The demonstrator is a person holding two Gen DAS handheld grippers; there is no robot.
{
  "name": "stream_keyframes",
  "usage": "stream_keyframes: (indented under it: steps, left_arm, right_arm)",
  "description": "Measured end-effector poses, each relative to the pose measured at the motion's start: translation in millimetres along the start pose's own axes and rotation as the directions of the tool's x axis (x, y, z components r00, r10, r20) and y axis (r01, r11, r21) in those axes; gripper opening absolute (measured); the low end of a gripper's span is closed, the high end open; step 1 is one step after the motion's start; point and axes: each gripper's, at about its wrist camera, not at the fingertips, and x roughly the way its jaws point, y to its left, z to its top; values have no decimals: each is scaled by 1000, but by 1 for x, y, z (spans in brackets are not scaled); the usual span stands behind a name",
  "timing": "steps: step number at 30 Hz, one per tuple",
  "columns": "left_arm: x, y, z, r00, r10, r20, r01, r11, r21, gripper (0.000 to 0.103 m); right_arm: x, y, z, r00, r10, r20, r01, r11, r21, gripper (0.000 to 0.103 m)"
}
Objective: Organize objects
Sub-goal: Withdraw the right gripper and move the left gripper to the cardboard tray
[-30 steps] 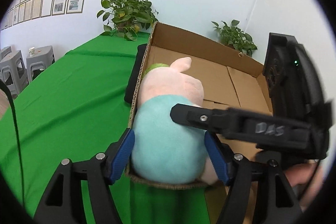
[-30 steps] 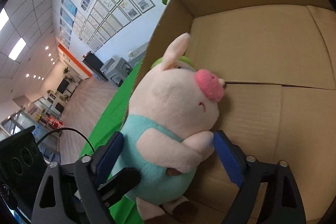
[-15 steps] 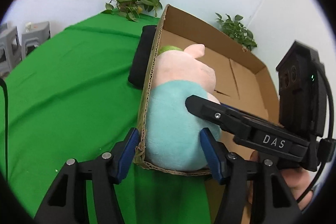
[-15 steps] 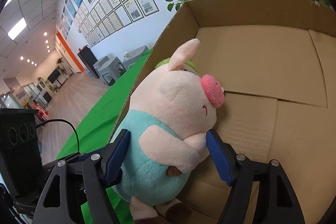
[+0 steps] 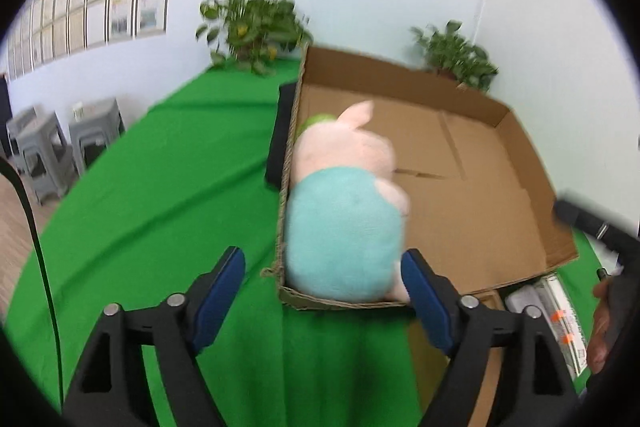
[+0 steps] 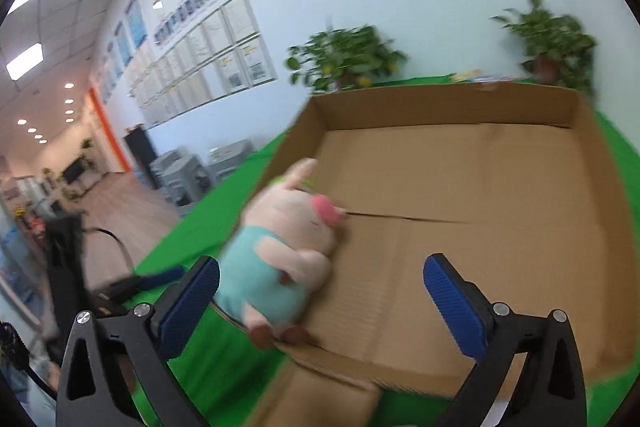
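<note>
The plush pig [image 5: 344,211] sat inside the cardboard box [image 5: 472,195], pressed into its near left corner against the left wall. It wore a teal outfit, had a pink snout and one ear standing up, and a bit of green showed behind its head. In the right wrist view the pig [image 6: 280,251] leaned against the wall with its feet near the front edge of the box [image 6: 480,227], its snout pointing toward the middle of the floor.

The left claw [image 5: 320,295] was spread wide and held nothing; its blue pads sat on either side of the box corner, apart from the toy. The right claw [image 6: 320,291] was likewise released and empty, the pig just beyond its left pad.

The box rested on the green-covered desk [image 5: 160,187]. A black object [image 5: 282,135] lay just outside the left wall. Two potted plants [image 5: 256,27] stood against the white wall beyond.
</note>
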Motion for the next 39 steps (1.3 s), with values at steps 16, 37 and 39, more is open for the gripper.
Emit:
stream_keyframes:
  steps: [16,37,39]
  left_arm:
    - [-42,-73,-31,999,-24,38,20,992,122,82]
    - [-73,-77,-41,996,-83,-41,89,979,183,82]
    - [-75,-78,-41,996,-87,-34,91,980,179,82]
  right_arm:
    - [-93,-40,-107,985,-162,53,163,986,-20,103]
    - [-198,17,-120,924,382,12,-370,901,-225,103]
    - [-211,24,-121,908,419,-4,-404,873,-272,103]
